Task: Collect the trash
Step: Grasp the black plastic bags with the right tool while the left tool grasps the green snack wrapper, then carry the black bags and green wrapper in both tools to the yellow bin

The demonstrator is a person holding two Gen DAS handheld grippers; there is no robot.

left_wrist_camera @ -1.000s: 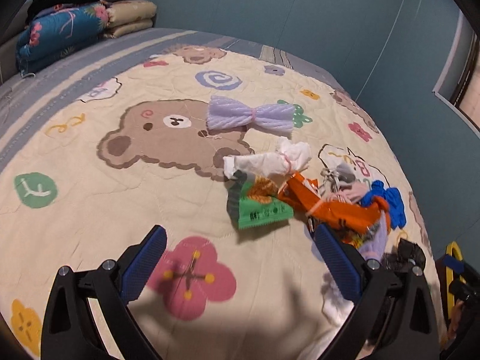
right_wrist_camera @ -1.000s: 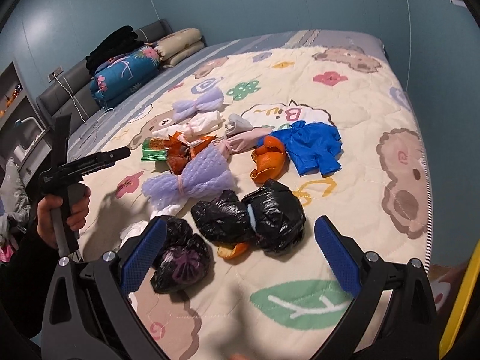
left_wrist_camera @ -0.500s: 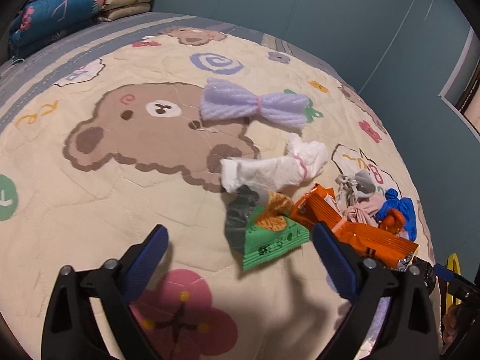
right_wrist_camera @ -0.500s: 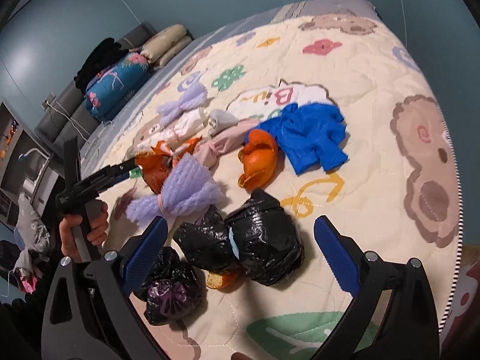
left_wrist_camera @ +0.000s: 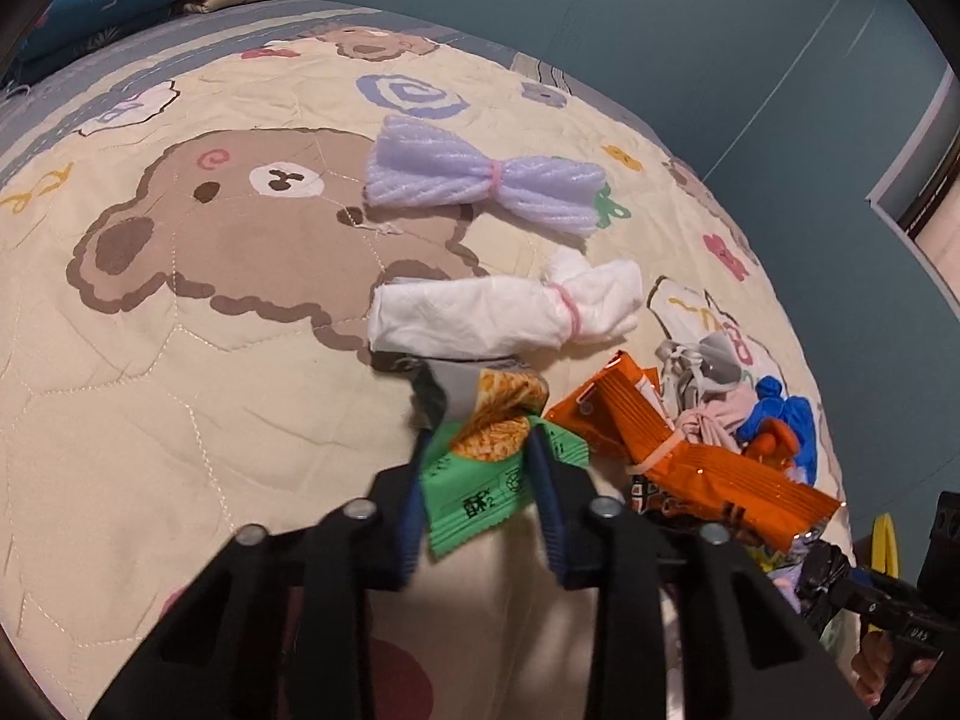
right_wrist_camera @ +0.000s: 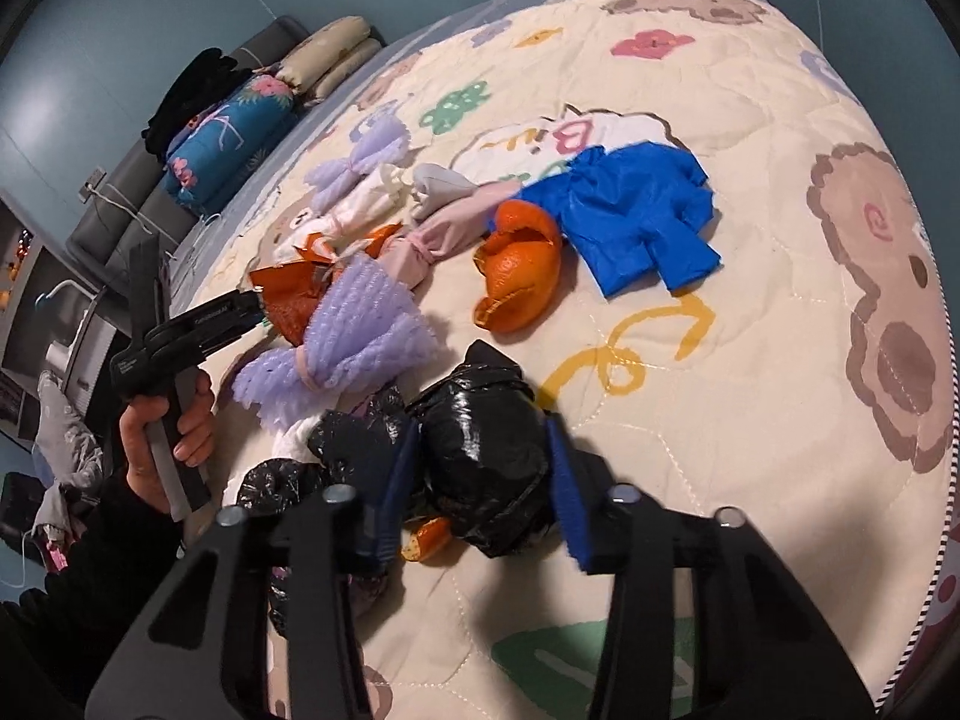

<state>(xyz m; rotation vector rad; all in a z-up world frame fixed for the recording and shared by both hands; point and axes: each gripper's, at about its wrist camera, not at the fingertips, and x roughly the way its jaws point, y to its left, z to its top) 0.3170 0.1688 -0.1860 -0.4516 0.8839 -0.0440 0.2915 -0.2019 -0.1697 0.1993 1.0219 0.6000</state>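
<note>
Left gripper [left_wrist_camera: 477, 468] has just been closing, now pinching the light crinkly green snack wrapper [left_wrist_camera: 480, 480] at lower centre, while right gripper [right_wrist_camera: 480, 480] squeezes onto the squishy black bag [right_wrist_camera: 480, 450] on the bed [right_wrist_camera: 780, 360]; both look easy to grab mid-body.

Open quilt [right_wrist_camera: 750, 360] right of the trash pile [right_wrist_camera: 372, 300] (tightly crowded).

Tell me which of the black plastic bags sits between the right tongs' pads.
The biggest, glossiest black bag, nearest the yellow squiggle. The right tongs pinch it on both sides; the two smaller black bags lie outside, beyond the pad nearer the purple mesh.
</note>
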